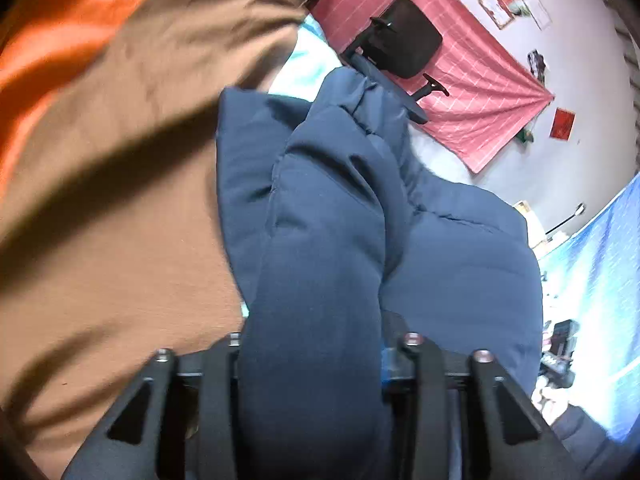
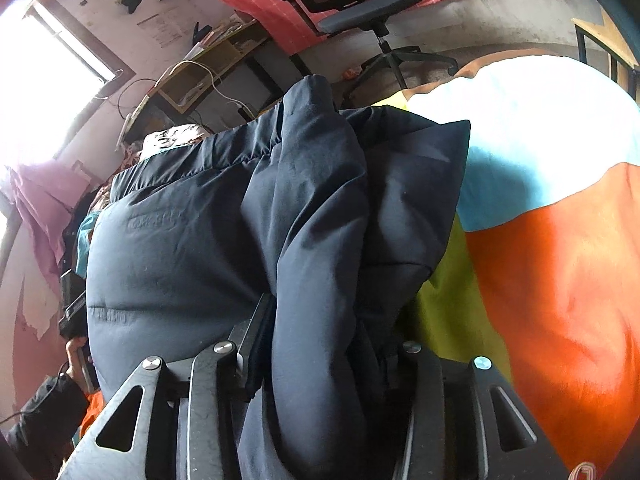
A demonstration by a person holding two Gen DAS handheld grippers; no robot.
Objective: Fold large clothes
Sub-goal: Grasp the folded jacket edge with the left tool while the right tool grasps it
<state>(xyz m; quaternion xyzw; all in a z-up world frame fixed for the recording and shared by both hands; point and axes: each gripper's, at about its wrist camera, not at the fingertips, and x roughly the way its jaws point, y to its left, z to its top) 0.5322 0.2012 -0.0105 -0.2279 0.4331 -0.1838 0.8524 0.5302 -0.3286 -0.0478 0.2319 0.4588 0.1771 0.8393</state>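
A navy padded jacket (image 1: pixel 440 248) lies bunched on a bedcover (image 1: pixel 120 240) of brown and orange. In the left wrist view a thick fold of it fills the gap between the fingers of my left gripper (image 1: pixel 320 340), which is shut on that fold. In the right wrist view the same jacket (image 2: pixel 172 248) spreads to the left, and another padded fold runs up between the fingers of my right gripper (image 2: pixel 328 332), which grips it. Cloth hides most of both pairs of fingertips. The bedcover (image 2: pixel 560 280) shows orange, white, light blue and lime here.
A black office chair (image 2: pixel 352 8) stands beyond the bed before a pink checked cloth (image 1: pixel 480 80) on the wall. A wooden desk shelf with cables (image 2: pixel 208 68) is at the back left. A person's hand (image 2: pixel 76 356) shows at the jacket's far edge.
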